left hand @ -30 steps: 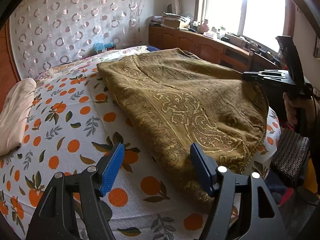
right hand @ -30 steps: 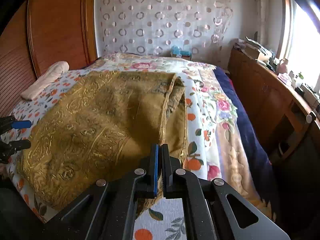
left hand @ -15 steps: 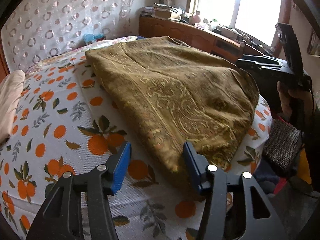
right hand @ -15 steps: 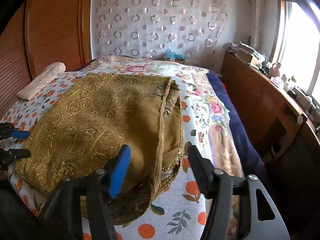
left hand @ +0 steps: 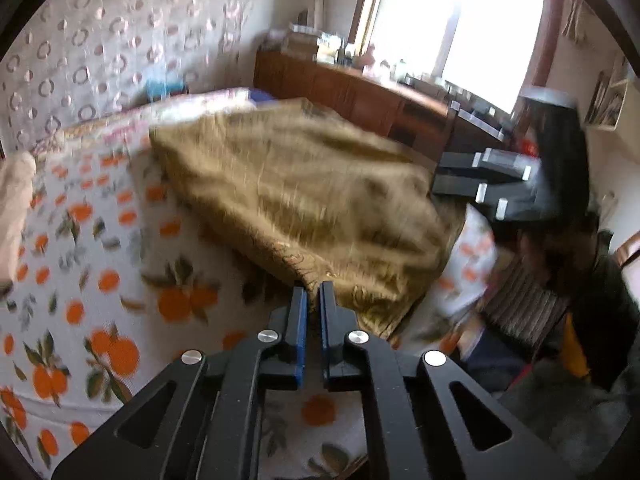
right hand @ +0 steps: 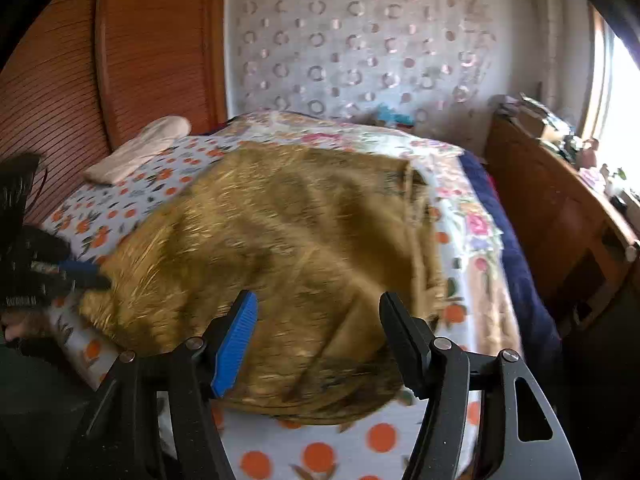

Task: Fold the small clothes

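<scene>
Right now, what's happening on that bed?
A person with two handheld grippers is folding a golden-brown patterned cloth spread on the orange-print bedsheet. The left gripper is shut on the cloth's near edge. The right gripper is open, hovering over the cloth's other end and holding nothing. A folded cream cloth lies by the wooden headboard. Both views are motion-blurred.

No readable text, labels, numbers; frames perhaps too blurred.

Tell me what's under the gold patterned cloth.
The gold patterned cloth lies on the orange-print bedsheet, which shows all around it. The left gripper pinches its near edge. Whatever lies beneath its middle is covered.
</scene>
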A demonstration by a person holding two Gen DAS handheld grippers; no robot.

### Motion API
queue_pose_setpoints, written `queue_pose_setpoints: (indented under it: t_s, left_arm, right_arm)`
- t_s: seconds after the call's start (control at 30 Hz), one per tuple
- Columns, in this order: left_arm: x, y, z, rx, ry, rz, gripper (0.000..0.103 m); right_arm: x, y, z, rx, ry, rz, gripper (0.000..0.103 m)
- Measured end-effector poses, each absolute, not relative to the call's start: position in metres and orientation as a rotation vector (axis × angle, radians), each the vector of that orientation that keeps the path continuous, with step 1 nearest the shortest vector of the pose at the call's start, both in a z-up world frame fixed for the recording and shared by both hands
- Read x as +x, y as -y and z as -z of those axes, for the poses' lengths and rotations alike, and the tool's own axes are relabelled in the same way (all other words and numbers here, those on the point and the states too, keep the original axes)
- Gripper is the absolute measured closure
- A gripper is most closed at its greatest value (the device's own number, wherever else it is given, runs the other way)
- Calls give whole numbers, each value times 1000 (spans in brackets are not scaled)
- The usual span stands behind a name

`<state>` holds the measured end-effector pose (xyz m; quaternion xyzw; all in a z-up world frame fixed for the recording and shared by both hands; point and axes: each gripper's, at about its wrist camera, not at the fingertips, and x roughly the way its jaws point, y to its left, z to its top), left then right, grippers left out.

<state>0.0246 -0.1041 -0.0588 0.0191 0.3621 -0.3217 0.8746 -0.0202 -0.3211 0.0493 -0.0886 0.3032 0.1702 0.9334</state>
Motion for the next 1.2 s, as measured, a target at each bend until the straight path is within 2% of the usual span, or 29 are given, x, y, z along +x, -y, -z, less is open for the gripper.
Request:
queue_pose_setpoints:
  t_s: [0.17,0.4,1.13,1.2]
  left_arm:
    - [36,113,18,38,-640,662,97]
    - [57,122,1,23,-605,661,97]
    - [73,114,0,-2,-586,587,97]
    - [73,113,1,-5,-587,583,97]
  right_arm:
    - [-27,317,-50,-175,-626,-413,38]
    - [-48,322,-61,-177,-603,-444,38]
    - [-14,323,-28,-229,-670,-346,38]
    - [-11,325,-29,-223,-660,-341,42]
